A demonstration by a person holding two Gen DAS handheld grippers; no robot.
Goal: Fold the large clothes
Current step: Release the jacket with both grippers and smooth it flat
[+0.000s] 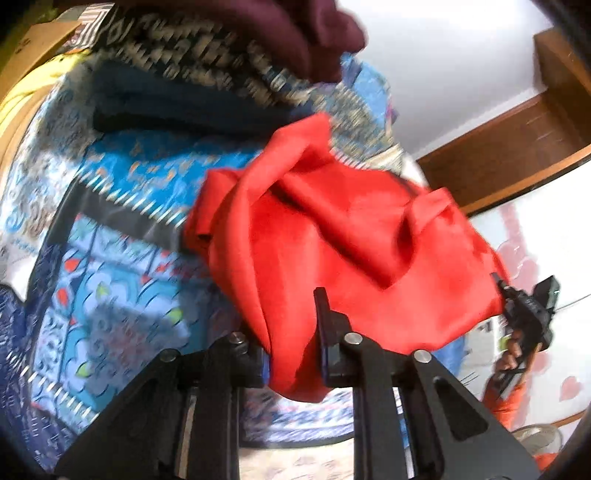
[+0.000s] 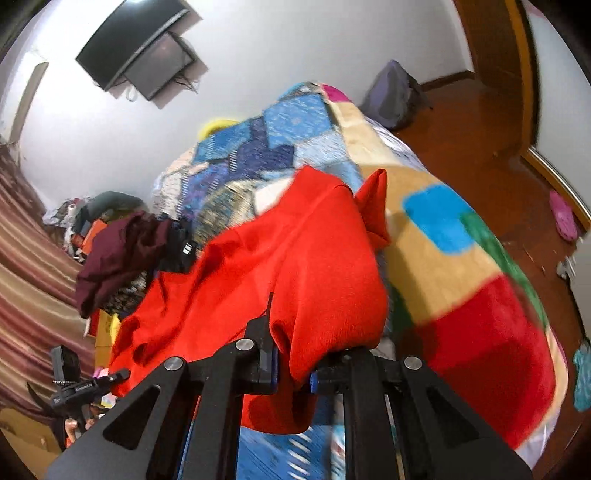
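A large red garment (image 1: 332, 251) hangs stretched between my two grippers above the bed. My left gripper (image 1: 295, 347) is shut on one edge of it, with cloth bunched between the fingers and draped over the left one. My right gripper (image 2: 293, 354) is shut on the other edge of the red garment (image 2: 280, 266), which covers most of the fingers. The right gripper also shows in the left wrist view (image 1: 524, 310) at the cloth's far corner. The left gripper shows in the right wrist view (image 2: 92, 384) at lower left.
The bed has a blue patterned quilt (image 1: 110, 258) and a colourful block blanket (image 2: 461, 258). A pile of clothes lies at the far end: maroon (image 1: 295, 33), dark blue (image 1: 177, 107), patterned (image 1: 207, 48). A purple backpack (image 2: 395, 96) stands on the wooden floor.
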